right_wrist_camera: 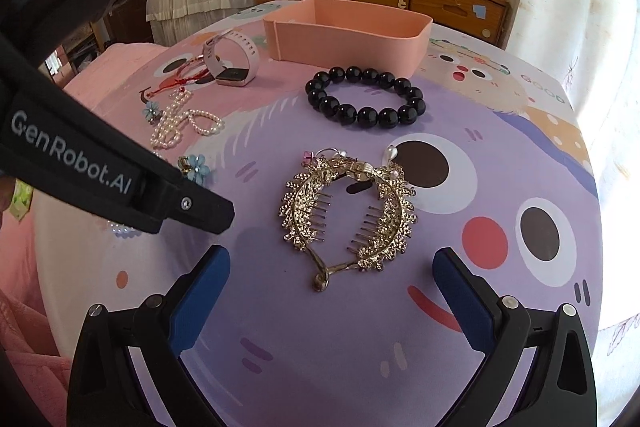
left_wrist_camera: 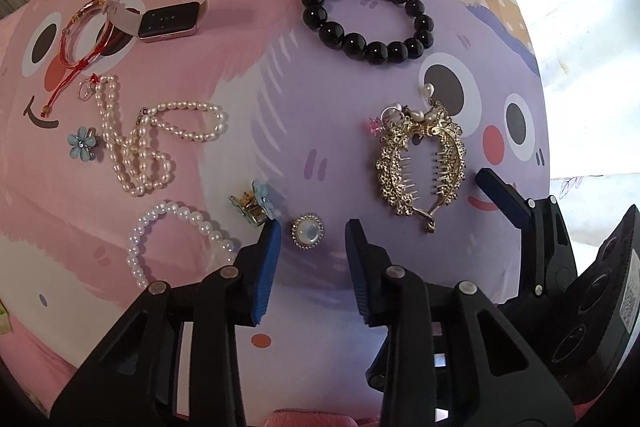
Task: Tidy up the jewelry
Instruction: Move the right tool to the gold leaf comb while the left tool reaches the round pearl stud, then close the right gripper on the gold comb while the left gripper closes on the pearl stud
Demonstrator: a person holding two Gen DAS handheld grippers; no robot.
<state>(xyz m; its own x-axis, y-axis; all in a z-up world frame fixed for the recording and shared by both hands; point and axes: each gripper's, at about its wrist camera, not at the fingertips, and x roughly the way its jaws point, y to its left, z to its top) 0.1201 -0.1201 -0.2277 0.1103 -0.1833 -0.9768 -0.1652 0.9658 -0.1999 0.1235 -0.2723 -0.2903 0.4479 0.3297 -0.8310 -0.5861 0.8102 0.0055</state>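
Spread over your cartoon-print cloth [left_wrist_camera: 304, 115], nothing is boxed yet. Judging by the approach, the pearl ring [left_wrist_camera: 307, 231] is the first pick: it lies between your left gripper's [left_wrist_camera: 312, 259] released fingers (just ahead). Lower, then close. Your right gripper [right_wrist_camera: 332, 291] gapes before the gold hair comb [right_wrist_camera: 346, 215]; the pink box [right_wrist_camera: 348, 27] waits beyond.
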